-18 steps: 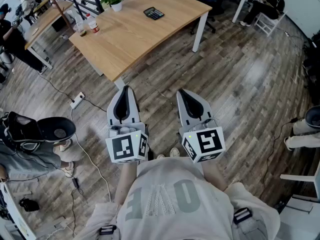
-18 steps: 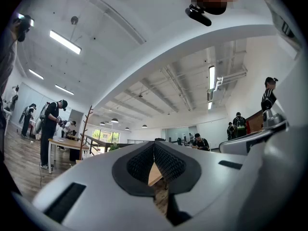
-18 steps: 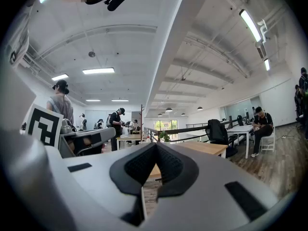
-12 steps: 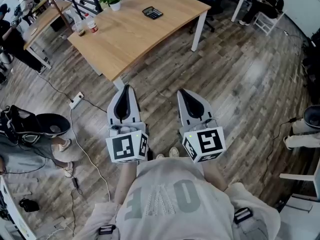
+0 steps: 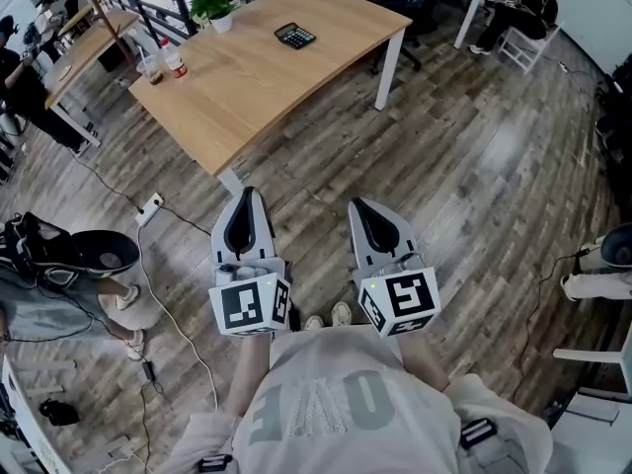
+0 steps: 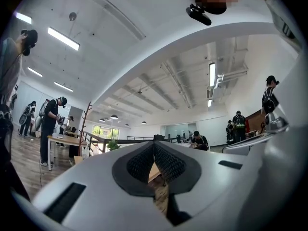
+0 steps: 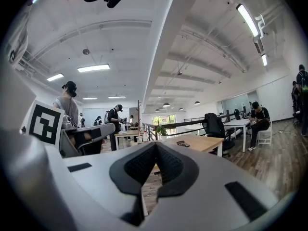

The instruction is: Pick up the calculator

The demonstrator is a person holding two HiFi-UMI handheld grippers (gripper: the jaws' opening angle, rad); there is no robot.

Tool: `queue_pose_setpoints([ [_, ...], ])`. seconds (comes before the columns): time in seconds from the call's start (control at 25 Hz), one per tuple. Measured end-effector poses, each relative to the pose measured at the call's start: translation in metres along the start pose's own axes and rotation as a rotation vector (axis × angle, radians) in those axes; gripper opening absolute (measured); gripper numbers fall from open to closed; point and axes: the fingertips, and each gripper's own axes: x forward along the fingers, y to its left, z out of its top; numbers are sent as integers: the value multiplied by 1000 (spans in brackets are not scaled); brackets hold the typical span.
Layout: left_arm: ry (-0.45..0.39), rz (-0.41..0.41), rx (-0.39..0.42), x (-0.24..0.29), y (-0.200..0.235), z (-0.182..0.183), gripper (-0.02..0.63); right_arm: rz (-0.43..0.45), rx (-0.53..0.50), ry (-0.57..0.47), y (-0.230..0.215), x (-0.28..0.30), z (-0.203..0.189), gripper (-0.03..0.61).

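Note:
A black calculator lies on the far part of a light wooden table, well ahead of both grippers. In the right gripper view the calculator shows small on the tabletop. My left gripper and right gripper are held side by side over the wooden floor, close to my body, short of the table's near corner. Both have their jaws together with nothing between them. In the left gripper view the left gripper looks over its shut pads toward the table's edge.
A potted plant, a bottle and a cup stand at the table's far left. A power strip with cables lies on the floor at left. People stand or sit around the room; a seated person is at left.
The whole view has slid forward: the table and calculator sit slightly higher and further left in the head view, and both grippers appear a little lower. Their jaws stay closed.

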Motion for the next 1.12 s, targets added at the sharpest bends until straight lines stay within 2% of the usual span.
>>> queue_pose_setpoints([
  [0.48,2,59,20,10,-15,-18,8,22,22,7,-41,-8,-25,18],
  [0.64,-32,82,20,23,-13,-12,8,5,16,-4,-62,-5,-23,18],
  [0.76,-68,95,-9,31,-9,-8,8,-6,35,-9,-74,2,-24,18],
  [1.0,-55,84,2,64,-10,-27,8,-8,18,-2,-97,20,-36,18],
  [1.12,-89,72,31,80,-9,-35,8,7,10,-34,-107,35,-45,18],
])
